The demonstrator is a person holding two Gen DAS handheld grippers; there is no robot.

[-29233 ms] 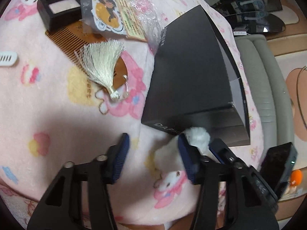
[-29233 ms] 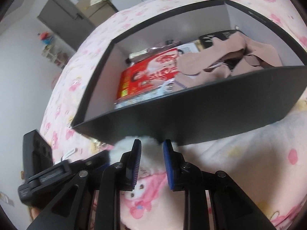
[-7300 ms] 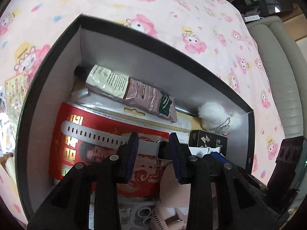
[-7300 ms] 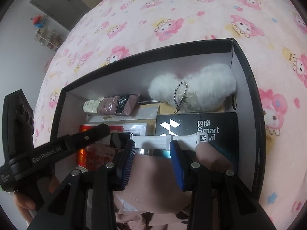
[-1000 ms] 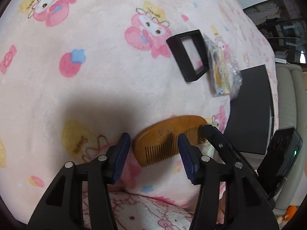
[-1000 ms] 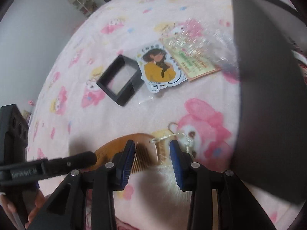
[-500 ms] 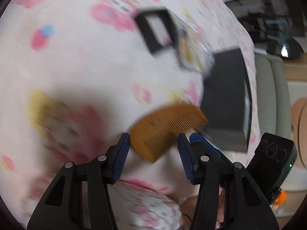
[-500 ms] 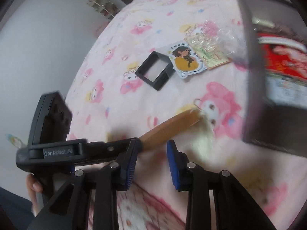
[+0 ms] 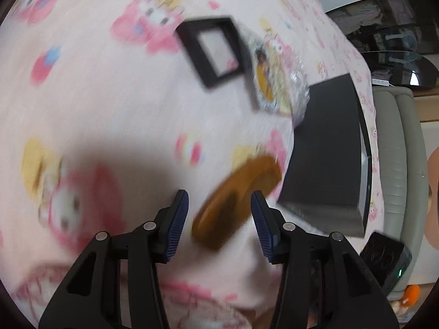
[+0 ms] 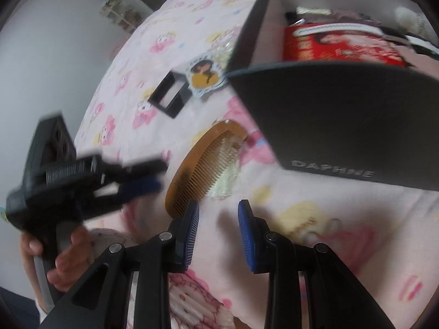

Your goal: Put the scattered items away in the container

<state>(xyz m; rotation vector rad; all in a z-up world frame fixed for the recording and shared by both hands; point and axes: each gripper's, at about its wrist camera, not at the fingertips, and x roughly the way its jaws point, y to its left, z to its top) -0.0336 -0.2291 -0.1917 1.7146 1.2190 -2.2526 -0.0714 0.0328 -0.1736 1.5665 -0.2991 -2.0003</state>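
Observation:
A wooden comb (image 10: 203, 164) with a pale tassel (image 10: 227, 172) lies on the pink blanket beside the black DAPHNE box (image 10: 343, 115). In the left wrist view the comb (image 9: 236, 200) is blurred, just ahead of and between the open jaws of my left gripper (image 9: 219, 216). My right gripper (image 10: 219, 219) is open and empty just in front of the comb. The left gripper (image 10: 137, 183) shows at the left in the right wrist view. A small black frame (image 10: 170, 96) and a cartoon sticker pack (image 10: 205, 76) lie further back.
The box holds a red packet (image 10: 337, 46) and several other items. A grey sofa (image 9: 395, 164) stands beyond the blanket's edge. The frame (image 9: 216, 52) and sticker pack (image 9: 271, 82) also show in the left wrist view.
Both cameras swung. The comb has dropped back onto the blanket next to the box. My left gripper has moved in over the comb; my right gripper has backed away a little.

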